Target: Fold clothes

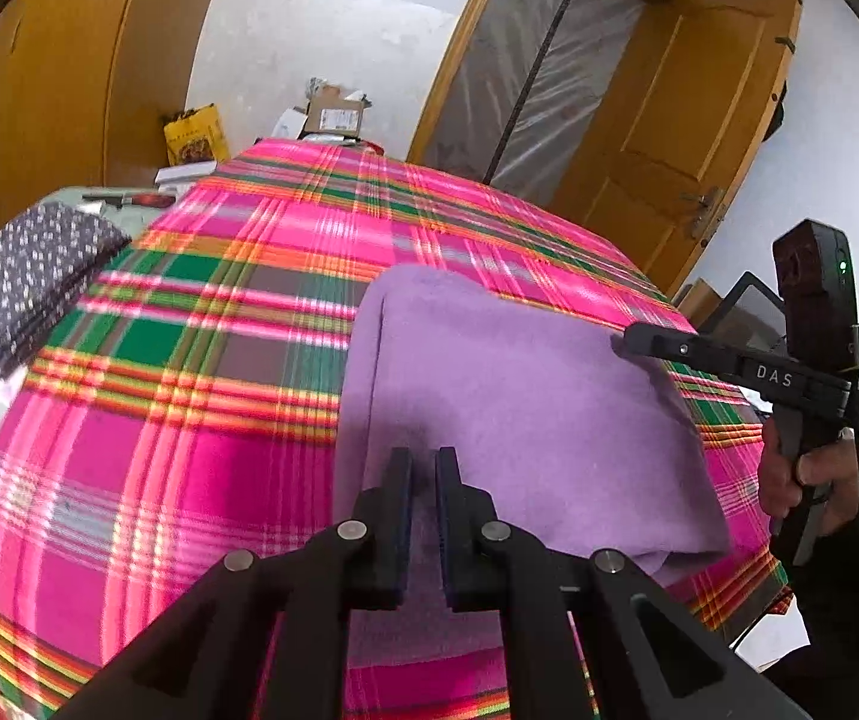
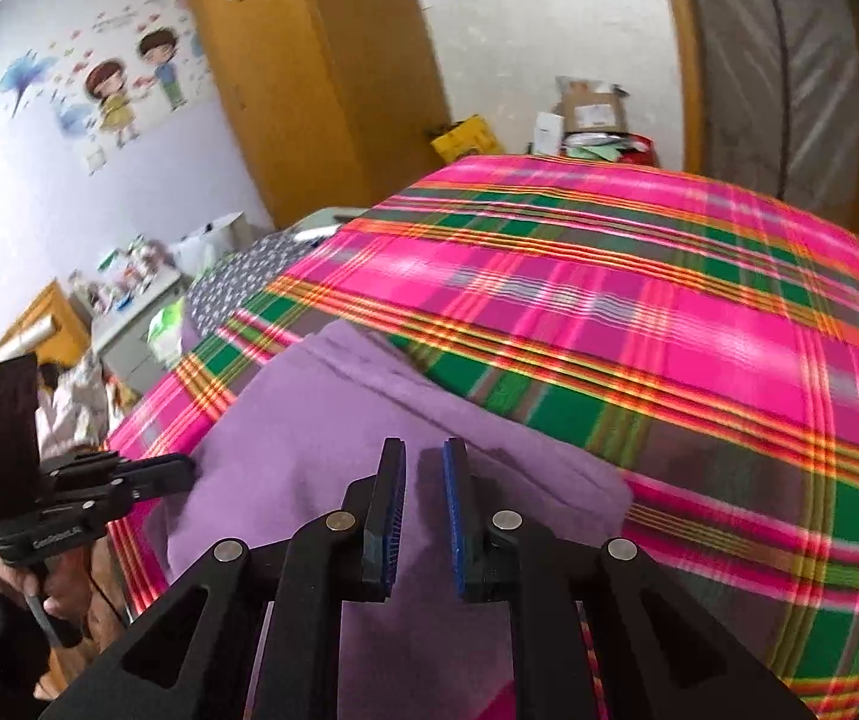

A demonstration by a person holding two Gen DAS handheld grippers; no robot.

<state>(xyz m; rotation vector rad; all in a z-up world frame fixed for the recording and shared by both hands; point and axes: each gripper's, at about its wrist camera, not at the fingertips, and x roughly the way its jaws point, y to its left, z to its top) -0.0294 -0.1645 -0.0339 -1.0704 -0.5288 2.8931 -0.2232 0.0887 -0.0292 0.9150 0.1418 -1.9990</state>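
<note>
A purple cloth (image 1: 519, 408) (image 2: 321, 450) lies folded on a bed covered by a pink and green plaid spread (image 1: 189, 360) (image 2: 609, 300). My left gripper (image 1: 426, 456) stands at the cloth's left near edge, its jaws nearly together with purple fabric between the pads. From the right wrist view, the left gripper (image 2: 189, 471) meets the cloth's left edge. My right gripper (image 2: 423, 450) hovers over the cloth's right part with a narrow gap between its blue pads and nothing pinched. In the left wrist view the right gripper (image 1: 618, 342) touches the cloth's right edge.
A dark dotted folded fabric (image 1: 21, 282) (image 2: 237, 276) lies at the bed's left side. Boxes (image 1: 333, 114) and a yellow bag (image 1: 195, 135) stand beyond the far end. A wooden door (image 1: 669, 120) is at the right. A person's hand (image 1: 813, 468) holds the right gripper's handle.
</note>
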